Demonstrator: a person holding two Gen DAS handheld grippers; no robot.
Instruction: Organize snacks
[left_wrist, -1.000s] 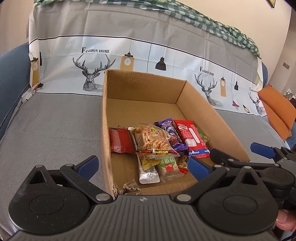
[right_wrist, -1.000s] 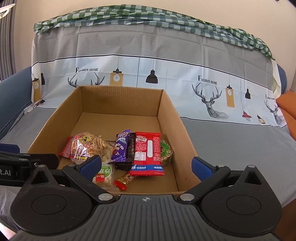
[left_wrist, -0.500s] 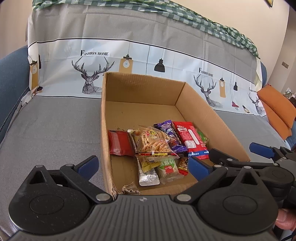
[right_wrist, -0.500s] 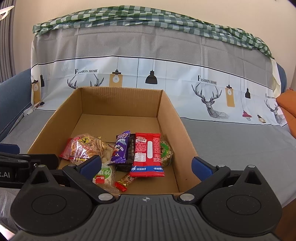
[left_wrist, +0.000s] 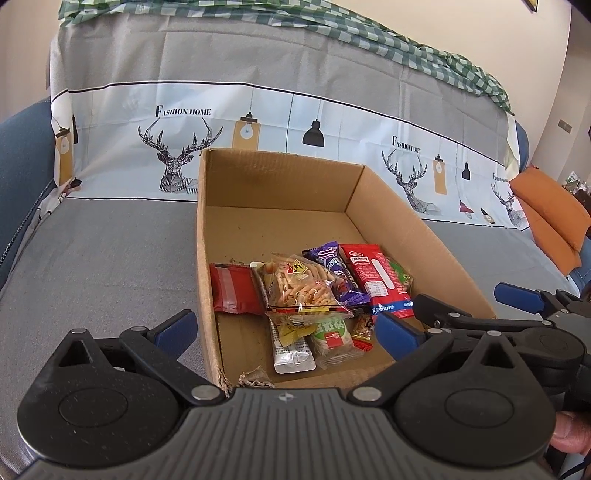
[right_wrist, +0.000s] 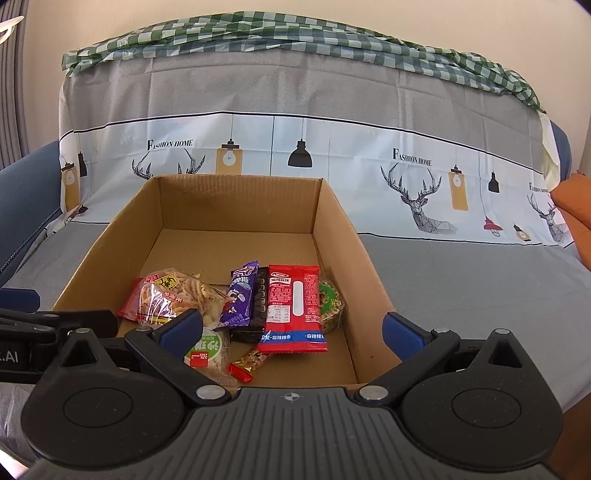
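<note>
An open cardboard box (left_wrist: 424, 236) (right_wrist: 343, 229) rests on a grey-covered sofa seat. Several snacks lie in its near half: a long red packet (right_wrist: 293, 306), a purple packet (right_wrist: 240, 295), a clear bag of twisted crisps (right_wrist: 173, 295), a green-and-white pack (right_wrist: 207, 350), a dark red packet (left_wrist: 234, 290) and a silver packet (left_wrist: 291, 352). My left gripper (left_wrist: 286, 330) hovers open over the box's near left corner, holding nothing. My right gripper (right_wrist: 291, 330) stands open at the near edge, also with nothing in it. Each gripper shows in the other's view: the right gripper (left_wrist: 476, 301), the left gripper (right_wrist: 55, 308).
The sofa back (right_wrist: 332, 155) behind the box wears a grey and white cloth printed with deer and lamps, with a green checked cloth (right_wrist: 295, 40) along its top. An orange cushion (left_wrist: 550, 218) lies far right, a blue armrest (left_wrist: 22, 147) far left. A thumb (left_wrist: 570, 437) shows at the lower right.
Both views have shifted slightly, so the box sits a touch lower in the frame. The snacks have not moved and both grippers stay open.
</note>
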